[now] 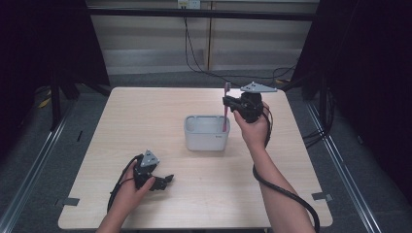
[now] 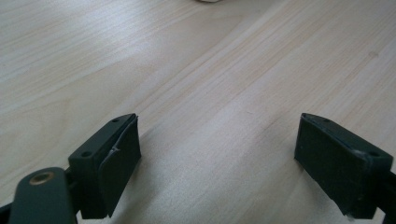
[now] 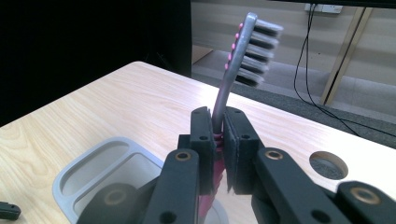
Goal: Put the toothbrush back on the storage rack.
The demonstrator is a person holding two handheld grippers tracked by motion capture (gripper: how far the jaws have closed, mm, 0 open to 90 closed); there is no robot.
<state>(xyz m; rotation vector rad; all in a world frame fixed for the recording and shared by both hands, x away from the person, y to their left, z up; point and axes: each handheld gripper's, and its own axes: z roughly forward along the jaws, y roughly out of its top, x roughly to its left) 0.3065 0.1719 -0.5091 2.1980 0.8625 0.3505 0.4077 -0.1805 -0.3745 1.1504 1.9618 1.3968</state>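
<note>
A pink and grey toothbrush stands upright, head up, its lower end inside the right part of a grey holder box at the table's middle. My right gripper is shut on the toothbrush's handle just above the box. In the right gripper view the toothbrush rises between the pressed pads, bristles facing right, with the holder below. My left gripper rests near the table's front left, open, nothing between its jaws; its pads stand wide apart over bare wood.
The light wooden table has a round cable hole seen beyond the right gripper. Cables trail from both grippers toward the front edge. Dark curtains flank both sides; wires hang on the back wall.
</note>
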